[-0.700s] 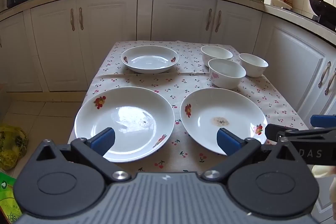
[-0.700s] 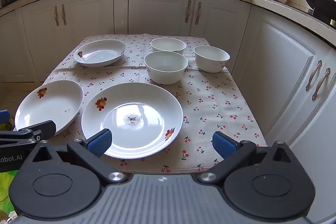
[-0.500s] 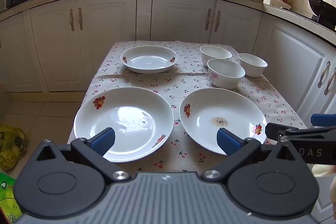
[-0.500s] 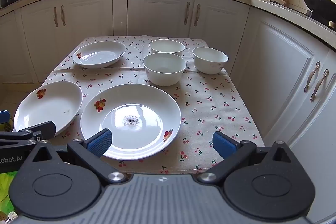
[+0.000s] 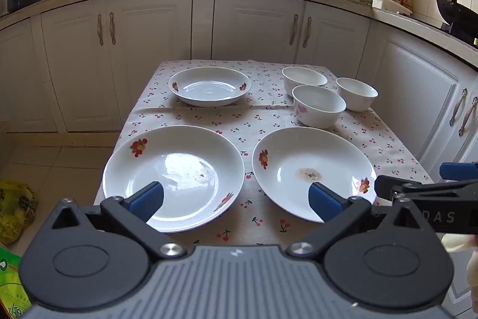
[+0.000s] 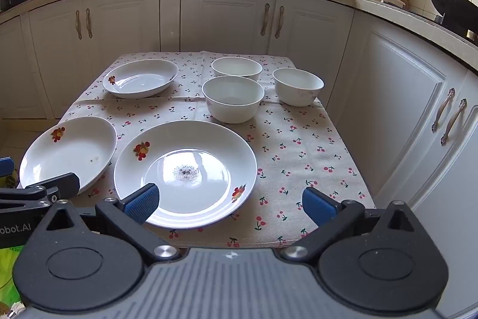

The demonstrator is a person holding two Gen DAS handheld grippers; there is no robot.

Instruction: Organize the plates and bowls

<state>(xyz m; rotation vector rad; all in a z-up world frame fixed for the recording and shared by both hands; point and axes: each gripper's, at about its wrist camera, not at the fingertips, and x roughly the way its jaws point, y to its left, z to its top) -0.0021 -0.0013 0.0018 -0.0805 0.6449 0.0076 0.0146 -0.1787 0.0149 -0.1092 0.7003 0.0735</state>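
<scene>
Left gripper (image 5: 236, 201), right gripper (image 6: 229, 204): fingers spread wide (nothing between), hovering above near plates (image 6: 185, 172).

Bowls (image 6: 233, 97) behind plates (image 6: 185, 172)

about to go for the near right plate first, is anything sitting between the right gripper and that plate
Nothing visible does. The right gripper hangs over the table's near edge with its jaws open and empty, and the near right plate lies directly ahead on the cherry-print tablecloth. The three bowls stand beyond it.
</scene>
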